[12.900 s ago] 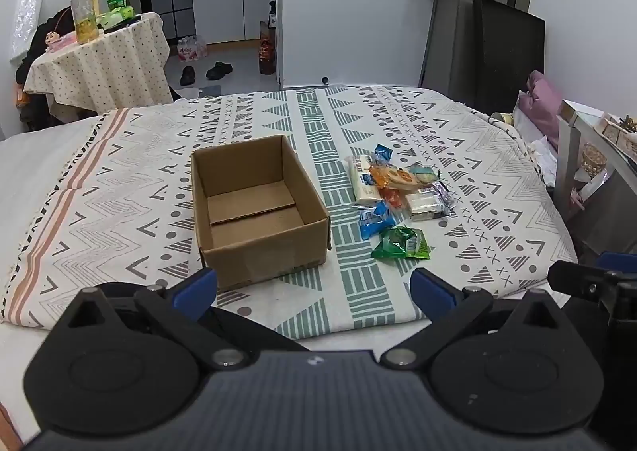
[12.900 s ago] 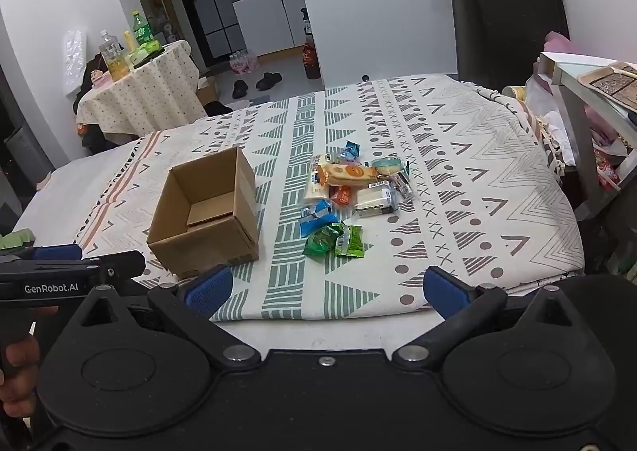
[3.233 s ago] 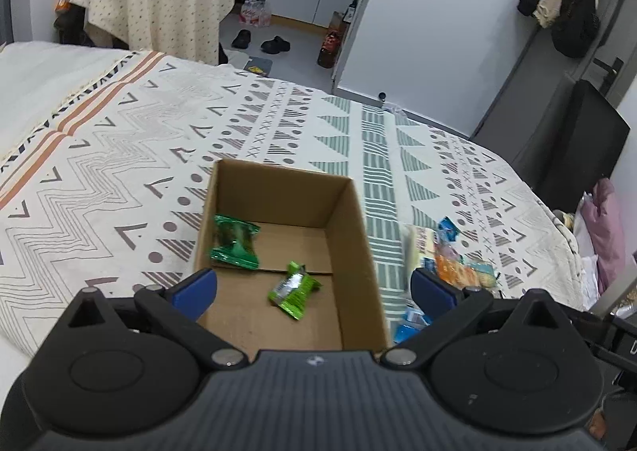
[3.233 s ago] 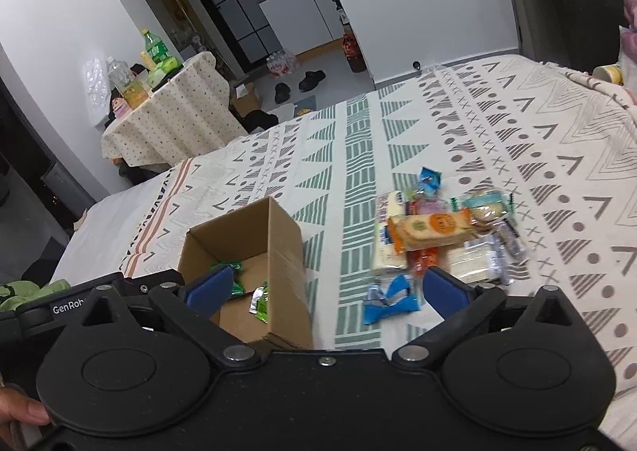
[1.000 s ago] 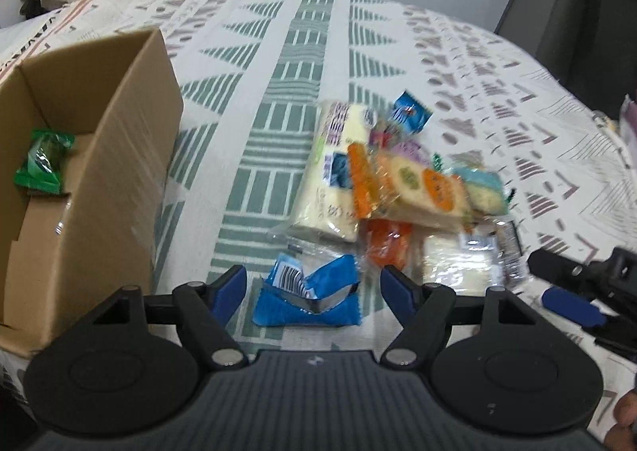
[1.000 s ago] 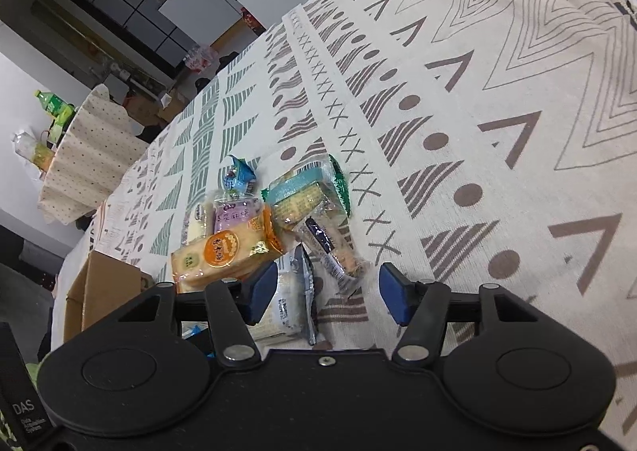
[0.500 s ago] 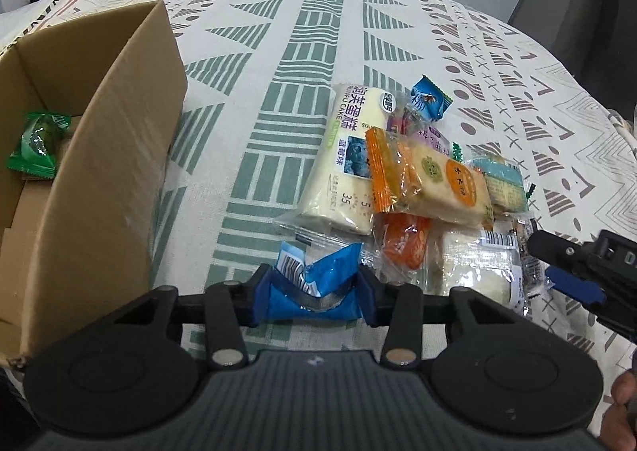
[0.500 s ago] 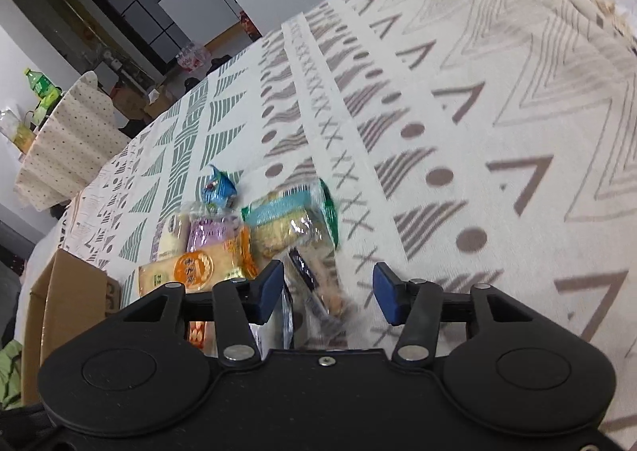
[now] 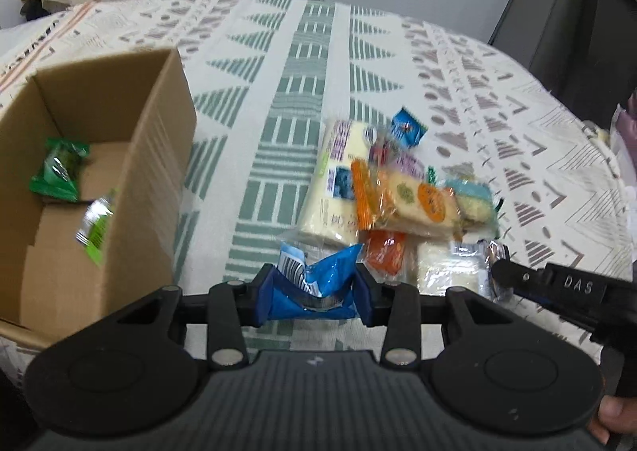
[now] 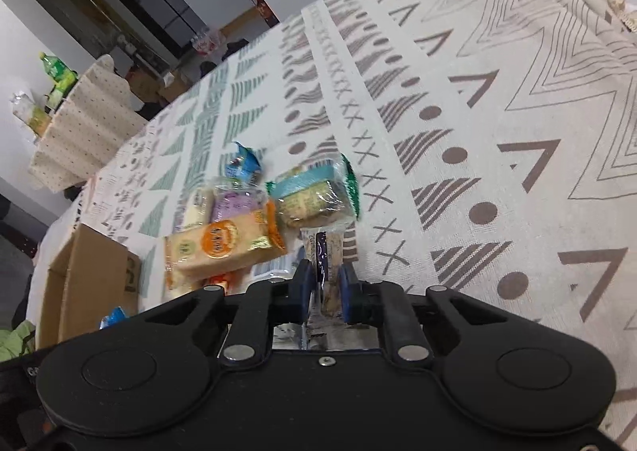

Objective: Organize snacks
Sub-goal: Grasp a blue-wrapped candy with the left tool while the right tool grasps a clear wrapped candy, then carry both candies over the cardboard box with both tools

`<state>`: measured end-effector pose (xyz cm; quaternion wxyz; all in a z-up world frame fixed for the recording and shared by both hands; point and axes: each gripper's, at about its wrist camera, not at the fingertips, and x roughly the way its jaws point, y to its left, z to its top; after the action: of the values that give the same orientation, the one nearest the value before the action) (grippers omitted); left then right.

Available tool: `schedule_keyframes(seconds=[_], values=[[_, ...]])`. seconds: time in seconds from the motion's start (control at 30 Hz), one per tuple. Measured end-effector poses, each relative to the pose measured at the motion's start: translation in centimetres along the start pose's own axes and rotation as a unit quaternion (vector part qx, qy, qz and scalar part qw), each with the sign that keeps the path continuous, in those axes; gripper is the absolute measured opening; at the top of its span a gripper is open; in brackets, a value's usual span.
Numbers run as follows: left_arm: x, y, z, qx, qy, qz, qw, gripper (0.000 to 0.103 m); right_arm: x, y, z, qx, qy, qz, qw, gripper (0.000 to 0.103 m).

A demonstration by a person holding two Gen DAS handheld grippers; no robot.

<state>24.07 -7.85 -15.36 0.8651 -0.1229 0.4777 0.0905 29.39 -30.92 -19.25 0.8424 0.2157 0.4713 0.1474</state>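
Observation:
My left gripper has its jaws closing, the pads pressing a crumpled blue snack packet just off the patterned bedspread. To its left stands an open cardboard box with two green packets inside. A pile of snacks lies to the right, topped by an orange cracker pack on a white cake pack. In the right wrist view my right gripper has its jaws closing too, pinching a thin dark-striped packet at the pile's near edge. Beside it lies a teal-topped pack.
A small blue packet lies at the pile's far side. A black chair stands beyond the bed's right edge. A small table with a dotted cloth and shoes on the floor are behind the bed. A hand shows at lower right.
The left jaws closed onto the blue packet and raised it slightly. The right jaws closed from wide apart onto the thin dark-striped packet.

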Motion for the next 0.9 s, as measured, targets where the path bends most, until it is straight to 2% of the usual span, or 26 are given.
schedule_keyframes(seconds=[0.27,0.43,0.67,0.9], values=[[-4.0,1.0,0.6,-0.002,-0.036,-0.005,0.9993,0.040,-2.8,0.6,-0.2,0.010,-0.028,0.018,0.999,0.011],[-6.4,2.2,0.6,-0.010,-0.052,-0.002,0.9986,0.040,-4.4,1.2,-0.5,0.018,-0.040,0.045,0.998,0.009],[-9.4,4.2,0.6,-0.023,-0.076,0.001,0.9969,0.040,-6.1,3.5,-1.1,0.016,-0.052,0.079,0.995,0.009],[-11.9,6.6,0.5,-0.039,-0.093,0.006,0.9949,0.040,-7.0,7.0,-1.9,-0.017,-0.058,0.110,0.992,0.009]])
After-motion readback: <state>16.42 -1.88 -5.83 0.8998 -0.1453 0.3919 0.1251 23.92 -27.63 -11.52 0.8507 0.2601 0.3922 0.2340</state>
